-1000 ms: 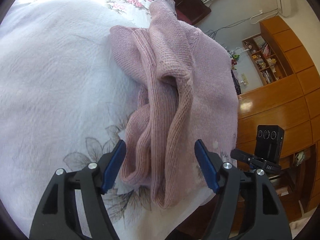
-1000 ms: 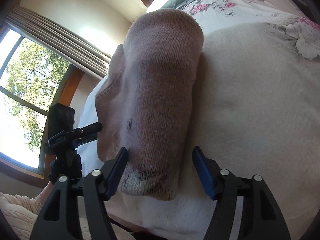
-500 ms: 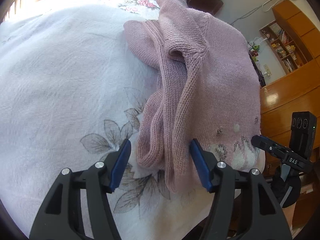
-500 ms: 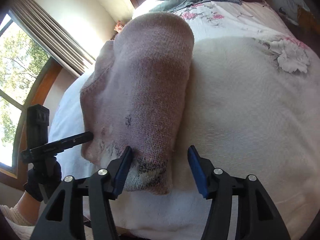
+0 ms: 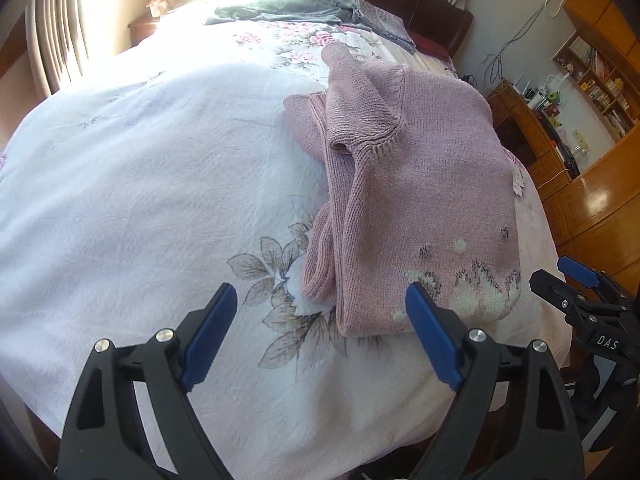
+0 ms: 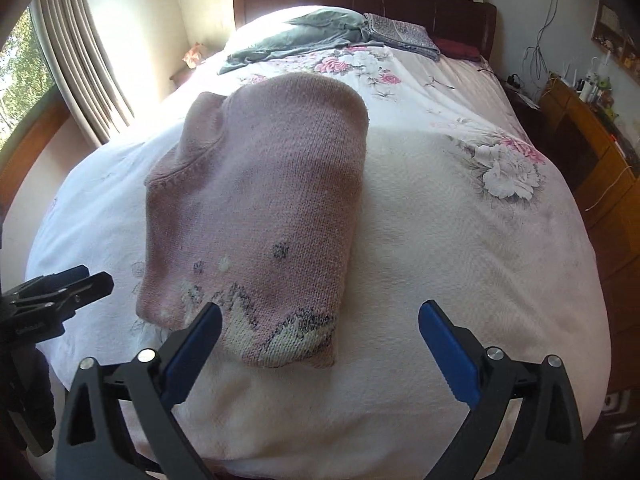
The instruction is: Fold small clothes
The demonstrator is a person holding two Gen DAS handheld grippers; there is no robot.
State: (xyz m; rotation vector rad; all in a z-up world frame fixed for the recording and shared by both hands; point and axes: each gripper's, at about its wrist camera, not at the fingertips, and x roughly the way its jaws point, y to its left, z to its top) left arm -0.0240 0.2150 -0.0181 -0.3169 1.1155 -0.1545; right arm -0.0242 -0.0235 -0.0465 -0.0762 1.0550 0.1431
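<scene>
Left wrist view: the left gripper has its fingers spread, empty, the folded pink knit sweater lying just beyond its right finger on the floral bedspread. The right gripper is likewise spread and empty, the sweater's hem beside its left finger.

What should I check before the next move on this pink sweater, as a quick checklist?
1. Left gripper open and empty: ok.
2. Right gripper open and empty: ok.
3. Pink sweater lies on the bedspread, free of both grippers: ok.
4. Sleeve tucked flat: not ok, it bunches along the sweater's edge.
5. Hem corners aligned: cannot tell.
</scene>
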